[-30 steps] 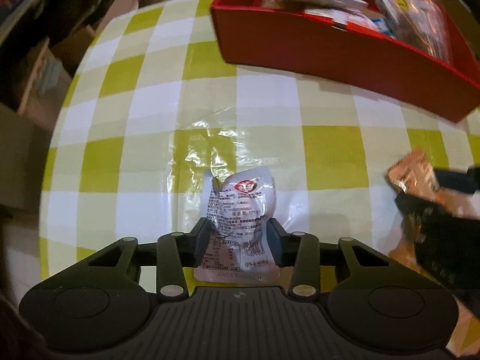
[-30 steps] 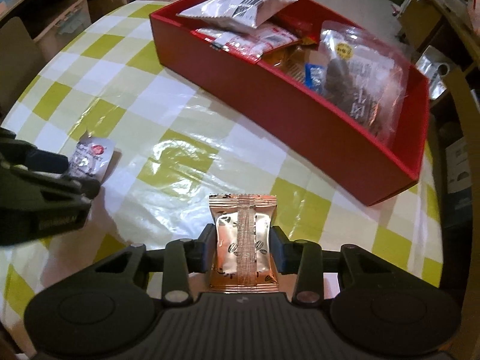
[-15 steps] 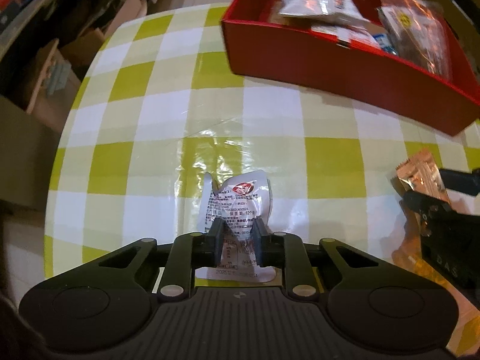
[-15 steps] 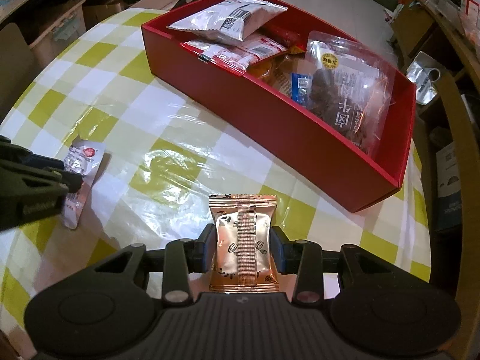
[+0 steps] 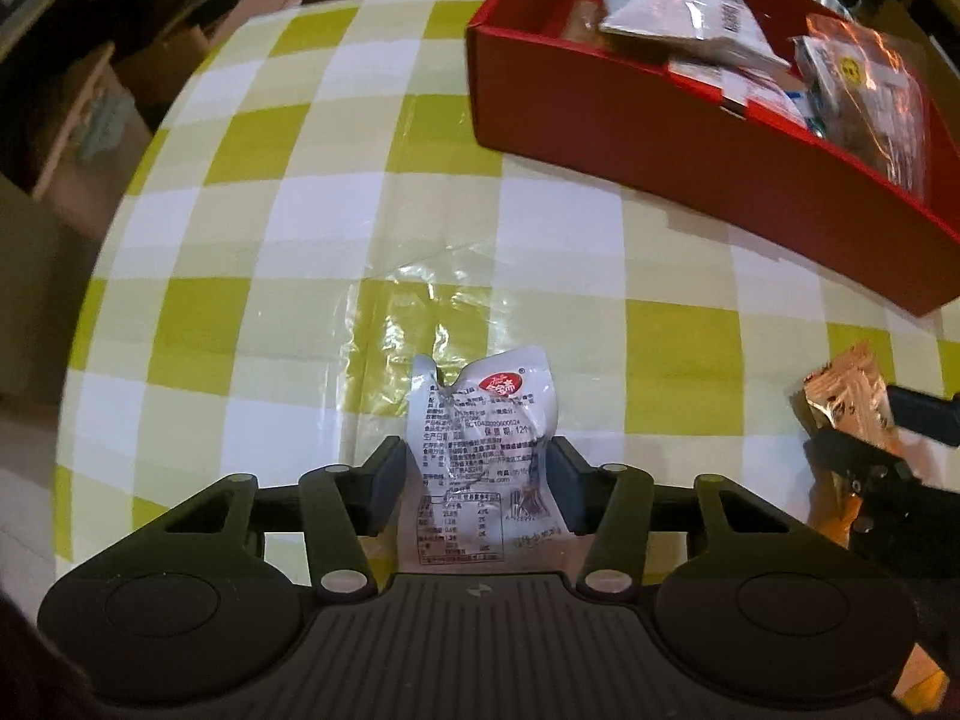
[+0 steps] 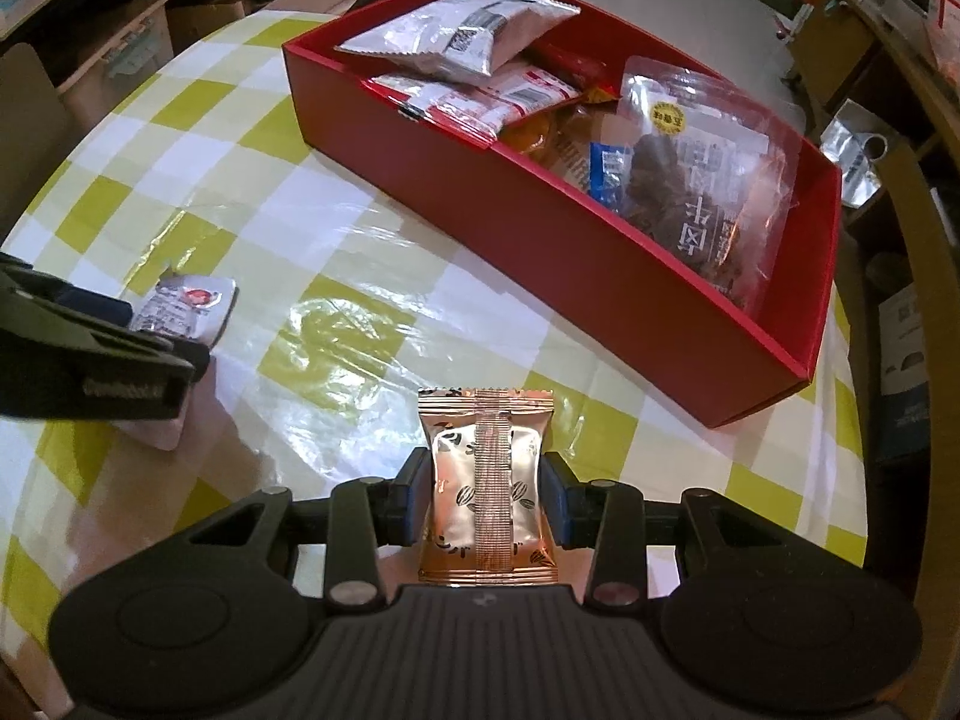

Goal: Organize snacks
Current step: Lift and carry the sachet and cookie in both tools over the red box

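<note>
We see the left gripper (image 5: 477, 483) angled steeply down over a table (image 5: 312, 222) covered in a yellow-and-white check cloth. Its jaws are opening. A white snack packet (image 5: 480, 450) with a red logo and dense black print lies between them; the pads sit right at its two side edges, and we cannot tell whether they still press on it. The packet's upper end is crumpled.

We see the right gripper (image 6: 486, 501) clamped on a copper foil packet (image 6: 487, 492) printed with dark seed shapes. Both pads press its sides, and the sealed top edge stands clear above the fingertips.

From the right wrist view, the white packet shows at the left, at the left gripper's tip and above its own shadow on the cloth.

A red box (image 6: 540, 180) stands on the table beyond both grippers. It holds several snacks: a silver pouch (image 6: 462, 30), red-and-white packets (image 6: 480, 99), and a clear bag of dark pieces (image 6: 696, 180).
</note>
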{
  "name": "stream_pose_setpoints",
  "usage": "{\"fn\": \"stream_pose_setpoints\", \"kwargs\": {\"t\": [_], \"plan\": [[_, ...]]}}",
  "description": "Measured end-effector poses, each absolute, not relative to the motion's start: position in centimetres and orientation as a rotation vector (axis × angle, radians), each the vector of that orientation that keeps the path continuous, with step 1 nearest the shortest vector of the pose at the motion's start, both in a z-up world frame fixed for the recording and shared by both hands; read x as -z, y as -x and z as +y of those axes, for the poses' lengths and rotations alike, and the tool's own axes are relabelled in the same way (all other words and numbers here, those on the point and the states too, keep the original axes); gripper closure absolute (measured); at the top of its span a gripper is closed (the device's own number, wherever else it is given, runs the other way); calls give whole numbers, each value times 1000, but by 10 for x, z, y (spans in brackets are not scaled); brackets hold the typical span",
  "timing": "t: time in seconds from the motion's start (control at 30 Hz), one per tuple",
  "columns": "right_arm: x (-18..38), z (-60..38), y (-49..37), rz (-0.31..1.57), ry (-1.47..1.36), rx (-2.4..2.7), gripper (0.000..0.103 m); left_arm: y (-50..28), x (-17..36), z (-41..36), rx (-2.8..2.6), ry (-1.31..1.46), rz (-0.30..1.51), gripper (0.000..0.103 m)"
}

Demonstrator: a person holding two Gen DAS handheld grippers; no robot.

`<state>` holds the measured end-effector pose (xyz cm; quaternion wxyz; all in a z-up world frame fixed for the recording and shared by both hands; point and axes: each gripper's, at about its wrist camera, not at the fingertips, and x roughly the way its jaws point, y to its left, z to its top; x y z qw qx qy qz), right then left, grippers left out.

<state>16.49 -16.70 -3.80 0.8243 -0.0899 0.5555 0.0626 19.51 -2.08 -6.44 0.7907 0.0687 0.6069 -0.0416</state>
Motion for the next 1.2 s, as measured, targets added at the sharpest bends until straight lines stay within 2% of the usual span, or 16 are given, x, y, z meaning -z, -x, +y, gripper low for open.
{"fn": "stream_pose_setpoints", "kwargs": {"t": [0.1,1.2], "plan": [[35,-166,-164,1170,191,-135,56,-191,58,-24,88,-173,1284,49],[-28,-205,-178,1006,54,-65,56,-187,-8,-42,122,-142,1104,49]]}}
